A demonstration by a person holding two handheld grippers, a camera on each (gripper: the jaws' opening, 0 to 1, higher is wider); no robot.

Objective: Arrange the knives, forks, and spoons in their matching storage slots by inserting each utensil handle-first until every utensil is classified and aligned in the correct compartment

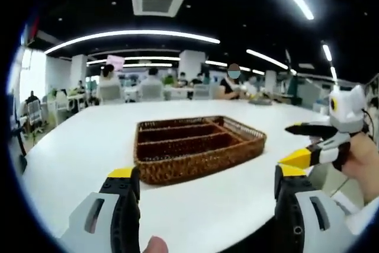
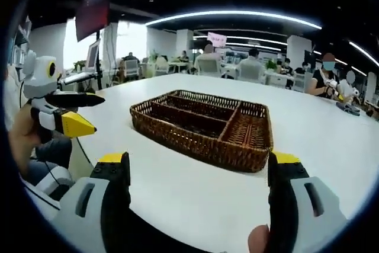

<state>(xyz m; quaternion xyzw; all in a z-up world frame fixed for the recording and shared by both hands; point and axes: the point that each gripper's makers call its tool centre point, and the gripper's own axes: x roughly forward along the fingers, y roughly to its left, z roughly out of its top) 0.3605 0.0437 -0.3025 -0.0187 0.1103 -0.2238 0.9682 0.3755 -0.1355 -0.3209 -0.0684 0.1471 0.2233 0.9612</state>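
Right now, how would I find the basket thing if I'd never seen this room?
Look at the big white table in the open office. Near its middle sits a brown woven wicker tray, low and rectangular. Dividers split it into several long slots and one shorter cross slot, and it is the only dark thing on the white top.

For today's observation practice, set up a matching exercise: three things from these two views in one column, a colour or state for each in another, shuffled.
Things:
1. woven brown wicker tray
2. round white table
3. left gripper

Descriptions:
A. open, jaws yellow-tipped
B. divided into compartments, no utensils visible inside
C. smooth white surface under the tray

Pairs: 1-B, 2-C, 3-A
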